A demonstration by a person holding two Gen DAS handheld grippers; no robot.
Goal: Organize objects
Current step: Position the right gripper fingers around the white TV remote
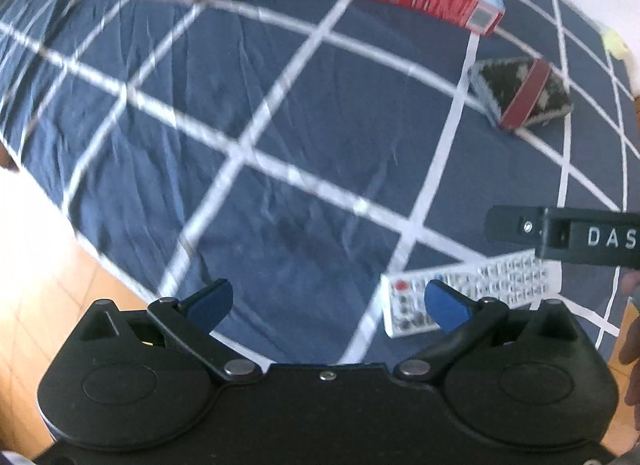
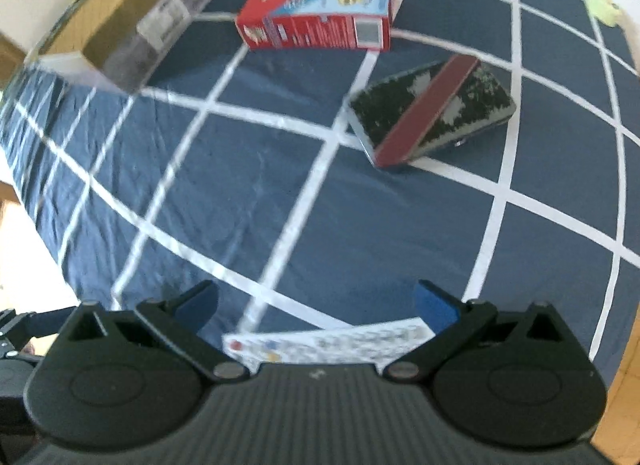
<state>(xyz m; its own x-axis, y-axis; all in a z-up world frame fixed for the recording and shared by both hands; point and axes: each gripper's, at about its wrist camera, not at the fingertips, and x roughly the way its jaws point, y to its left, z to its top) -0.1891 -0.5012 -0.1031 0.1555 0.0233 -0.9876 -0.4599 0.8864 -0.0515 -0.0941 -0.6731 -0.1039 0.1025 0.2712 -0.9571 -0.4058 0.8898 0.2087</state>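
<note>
Four loose things lie on the bed, which is covered in a navy sheet crossed by white lines: one white remote control, one red and blue printed box, one dark speckled case with a maroon band, and one brown cardboard box at the far left corner. The remote sits at the bed's near edge, lengthwise across the right wrist view. The right tongs are released, blue pads spread wide, poised above the remote with nothing between them. The left tongs are likewise spread and empty (their right pad overlaps the remote's red-button end in that view). The printed box lies beyond the case, the two apart. Wooden floor shows beside the bed.
</note>
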